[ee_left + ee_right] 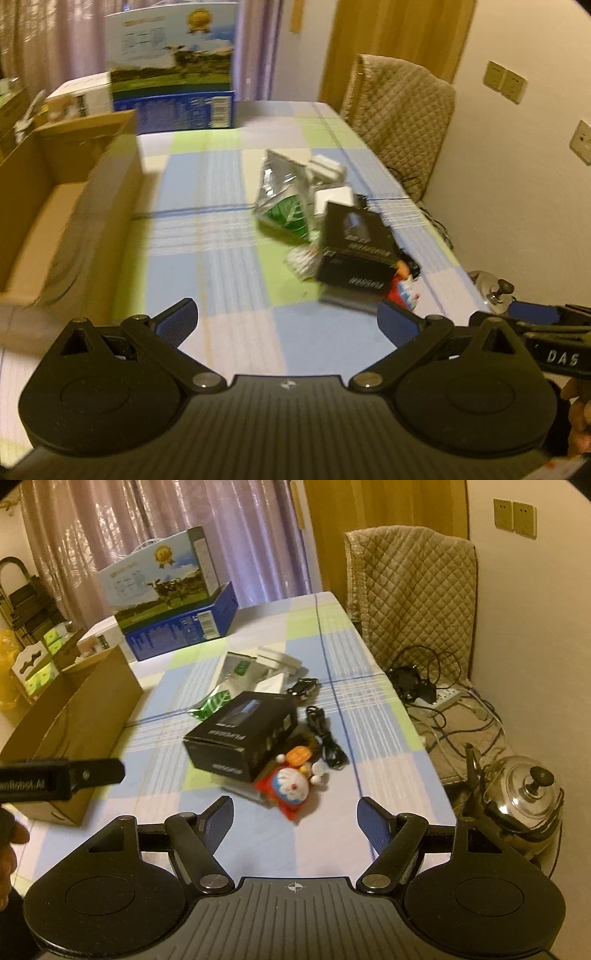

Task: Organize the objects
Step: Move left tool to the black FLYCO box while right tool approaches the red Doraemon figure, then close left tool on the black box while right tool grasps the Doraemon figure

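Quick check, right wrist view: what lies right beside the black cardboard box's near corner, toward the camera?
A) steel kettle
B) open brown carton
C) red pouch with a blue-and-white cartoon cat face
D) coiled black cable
C. The red pouch with the blue-and-white cartoon cat face lies against the near corner of the black cardboard box; the coiled black cable lies to the box's right, and the steel kettle is off the checked tablecloth.

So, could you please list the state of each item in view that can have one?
left gripper: open, empty
right gripper: open, empty
cardboard box: open, flaps up
black box: closed, lying flat
foil pouch: torn open
black cable: bundled, loose
kettle: lid on
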A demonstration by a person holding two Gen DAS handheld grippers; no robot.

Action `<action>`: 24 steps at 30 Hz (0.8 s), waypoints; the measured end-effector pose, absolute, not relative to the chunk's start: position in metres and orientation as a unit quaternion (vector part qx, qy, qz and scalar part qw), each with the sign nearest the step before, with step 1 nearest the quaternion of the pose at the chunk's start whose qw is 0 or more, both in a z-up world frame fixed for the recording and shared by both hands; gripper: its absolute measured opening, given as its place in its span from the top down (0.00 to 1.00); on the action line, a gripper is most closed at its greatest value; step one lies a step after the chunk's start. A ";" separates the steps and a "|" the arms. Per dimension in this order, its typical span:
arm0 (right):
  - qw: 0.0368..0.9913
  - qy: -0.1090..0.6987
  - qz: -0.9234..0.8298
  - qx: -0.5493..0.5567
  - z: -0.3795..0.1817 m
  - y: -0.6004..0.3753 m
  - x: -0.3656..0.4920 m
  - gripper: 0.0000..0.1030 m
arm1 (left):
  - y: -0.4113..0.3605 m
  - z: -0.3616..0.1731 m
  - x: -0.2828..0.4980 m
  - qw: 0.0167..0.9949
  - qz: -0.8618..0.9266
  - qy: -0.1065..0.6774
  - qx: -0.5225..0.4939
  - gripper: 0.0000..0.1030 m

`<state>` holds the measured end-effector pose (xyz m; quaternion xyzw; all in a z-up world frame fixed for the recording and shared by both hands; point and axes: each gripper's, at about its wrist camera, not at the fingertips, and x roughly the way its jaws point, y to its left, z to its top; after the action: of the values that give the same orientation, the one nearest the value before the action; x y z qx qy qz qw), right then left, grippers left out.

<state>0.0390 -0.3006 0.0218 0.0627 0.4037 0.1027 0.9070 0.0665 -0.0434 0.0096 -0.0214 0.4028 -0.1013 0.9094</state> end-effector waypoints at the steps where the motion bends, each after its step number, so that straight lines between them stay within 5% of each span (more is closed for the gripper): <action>1: 0.906 0.405 0.106 0.061 0.020 -0.302 0.042 0.30 | -0.049 0.010 0.073 0.909 -0.106 0.403 -0.018 0.01; 17: 0.865 0.462 0.193 -0.029 -0.010 -0.310 0.095 0.31 | -0.121 -0.031 0.169 0.863 -0.209 0.459 0.031 0.03; 24: 0.860 0.475 0.183 -0.026 -0.014 -0.310 0.103 0.31 | -0.142 -0.055 0.192 0.842 -0.221 0.485 0.083 0.23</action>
<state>0.1028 -0.3100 -0.0141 -0.0258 0.4749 0.1835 0.8603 0.1919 -0.1417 -0.0551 0.0829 0.4849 -0.2212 0.8421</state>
